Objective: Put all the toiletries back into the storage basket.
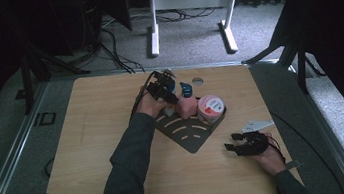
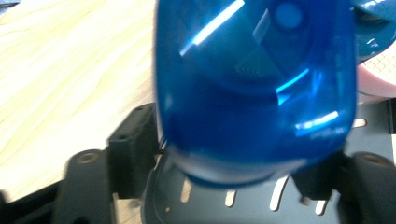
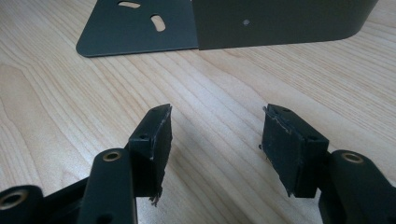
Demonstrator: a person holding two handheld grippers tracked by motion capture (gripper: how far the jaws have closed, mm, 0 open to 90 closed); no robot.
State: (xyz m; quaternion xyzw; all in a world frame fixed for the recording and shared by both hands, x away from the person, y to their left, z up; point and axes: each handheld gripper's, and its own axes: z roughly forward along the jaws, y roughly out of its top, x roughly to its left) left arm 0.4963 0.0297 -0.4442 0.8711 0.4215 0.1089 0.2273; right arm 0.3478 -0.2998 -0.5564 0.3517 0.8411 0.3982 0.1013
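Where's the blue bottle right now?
The blue bottle stands between the left claw's jaws, over the dark slotted rack, beside the pink tub.

Translucent blue bottle [image 2: 254,88], dark grey slotted rack [image 1: 189,130], pink-and-white tub [image 1: 210,107], pale wood-grain table [image 1: 92,117]

Blue cup [image 2: 254,88] blurred in the left gripper view, cut off at 12 o'clock, hiding most of the dark tray [image 2: 243,200] behind it. Pink tub [image 2: 376,77] cut off at 3 o'clock, mostly hidden behind the cup. Contact between left gripper [image 2: 229,158] pads and cup not clear: right pad hidden, left one blurred. In the high view, small items near 12 o'clock of the tray too small and dim to tell. In the right gripper view, tray cut off at 12 o'clock.
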